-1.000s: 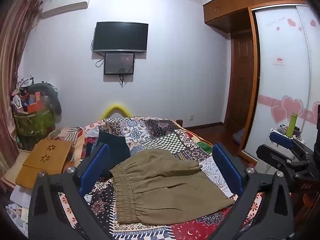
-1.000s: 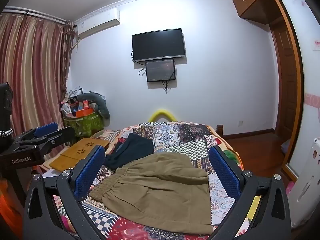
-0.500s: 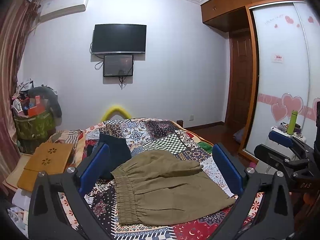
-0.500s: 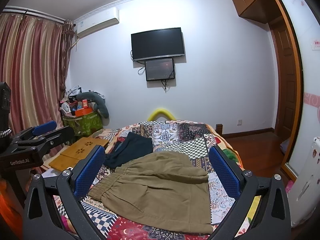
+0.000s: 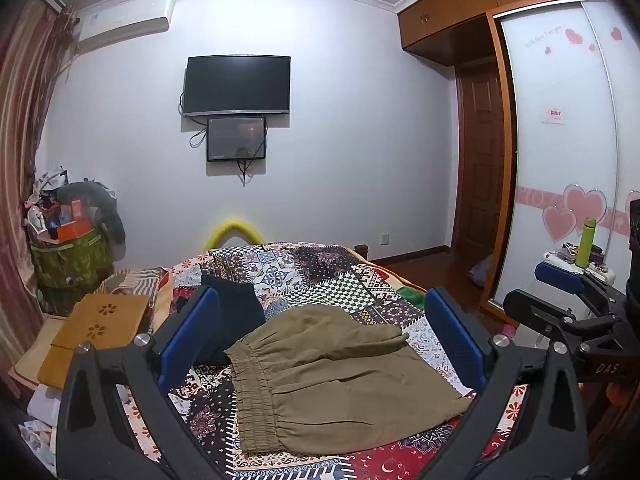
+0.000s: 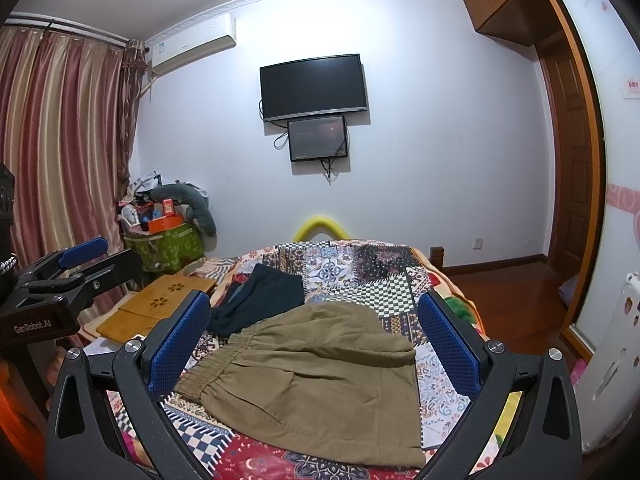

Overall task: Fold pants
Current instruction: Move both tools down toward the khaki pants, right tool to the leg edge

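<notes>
With both grippers (image 5: 322, 334) (image 6: 316, 334) held wide apart above the khaki pants (image 6: 316, 376), the dark garment (image 6: 260, 300) beside them could be snagged.

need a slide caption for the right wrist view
Open right gripper above folded khaki pants on a patchwork quilt, dark garment behind.

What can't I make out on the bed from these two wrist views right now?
- Olive pants: how many layers are folded, both views.
- Dark garment: its near part behind each gripper's left finger.
- Wall screen: its text, too small.
- Bed's near edge: cut off below.
</notes>
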### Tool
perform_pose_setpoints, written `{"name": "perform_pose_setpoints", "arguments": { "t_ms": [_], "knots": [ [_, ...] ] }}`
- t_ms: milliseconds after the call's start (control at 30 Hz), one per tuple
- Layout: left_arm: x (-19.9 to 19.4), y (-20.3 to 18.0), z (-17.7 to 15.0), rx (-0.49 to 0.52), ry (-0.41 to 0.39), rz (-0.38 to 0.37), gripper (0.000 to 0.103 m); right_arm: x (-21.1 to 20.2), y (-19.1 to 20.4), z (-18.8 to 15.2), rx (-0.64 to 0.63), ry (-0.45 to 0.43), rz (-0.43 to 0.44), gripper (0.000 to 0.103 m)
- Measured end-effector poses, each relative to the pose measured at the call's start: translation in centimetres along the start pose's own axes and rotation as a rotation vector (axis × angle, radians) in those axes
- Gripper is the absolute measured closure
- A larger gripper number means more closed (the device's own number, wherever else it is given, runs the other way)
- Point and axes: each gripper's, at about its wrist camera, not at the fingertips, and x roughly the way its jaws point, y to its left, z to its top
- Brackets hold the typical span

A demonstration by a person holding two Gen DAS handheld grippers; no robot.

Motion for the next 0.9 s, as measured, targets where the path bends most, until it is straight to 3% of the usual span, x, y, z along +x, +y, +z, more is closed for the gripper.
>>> {"name": "perform_pose_setpoints", "arguments": {
  "t_ms": [467, 900],
  "knots": [
    [2.0, 1.0, -0.8, -0.019, 0.026, 0.015, 0.000, 1.6, -0.9, -1.1, 0.009, 0.033, -0.013, 0.000],
    [11.1, 4.3, -4.0, -0.060, 0.238, 0.068, 0.000, 8.1, -5.1, -4.9, 0.045, 0.201, -0.108, 0.000]
  ]
}}
